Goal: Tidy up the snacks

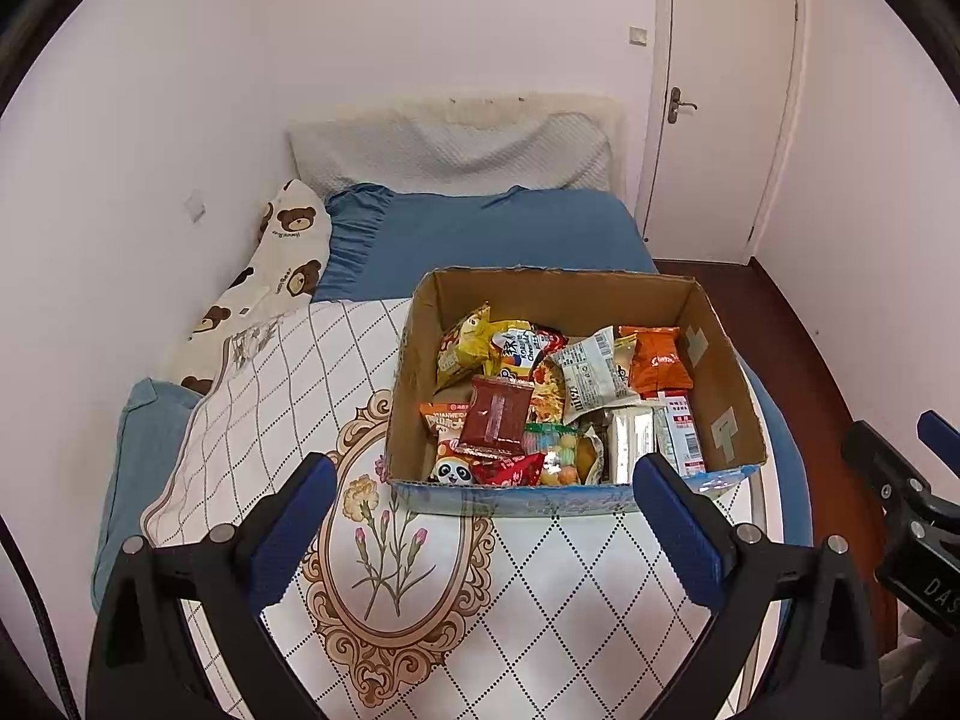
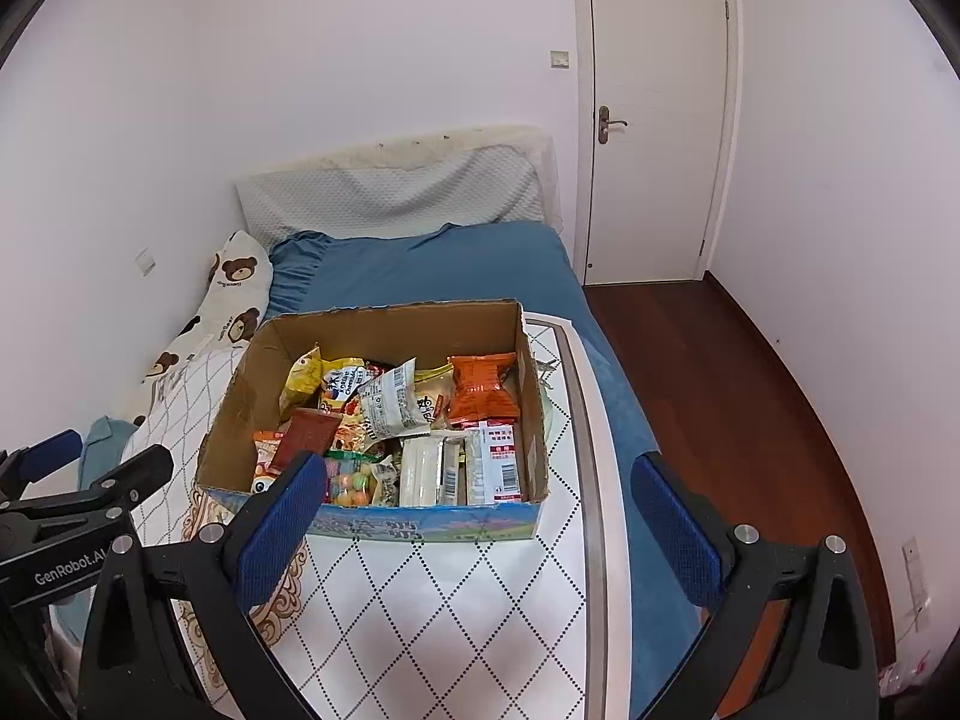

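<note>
**Snack packets piled in the open carton, both tongs wide and empty**

The snacks all lie inside an open cardboard box, heaped loosely and overlapping: a dark red flat packet on top at the near left, an orange crinkled bag at the far right, a yellow bag at the far left, a white printed wrapper in the middle, silver and white packs along the near right wall, a clear bag of coloured candies against the near wall. No packet shows on the bedding outside the box. That fits a sorting already finished into the carton, or a jumble waiting to be taken out and arranged; the pictures do not settle which.

The box sits on a white diamond-patterned quilt over a blue bed sheet, its long axis running across the view, 9 to 3 o'clock.

From the left gripper the box lies at about 1 o'clock, just ahead. From the right gripper it lies at about 11 o'clock, its near wall partly behind the left finger. Both hover low before the near wall, about equally close; the left is nearer the red packet, the right nearer the silver packs. Both sets of jaws are spread wide, holding nothing.

A bear-print pillow lies at 10 o'clock by the wall, a closed door at 1 o'clock.
</note>
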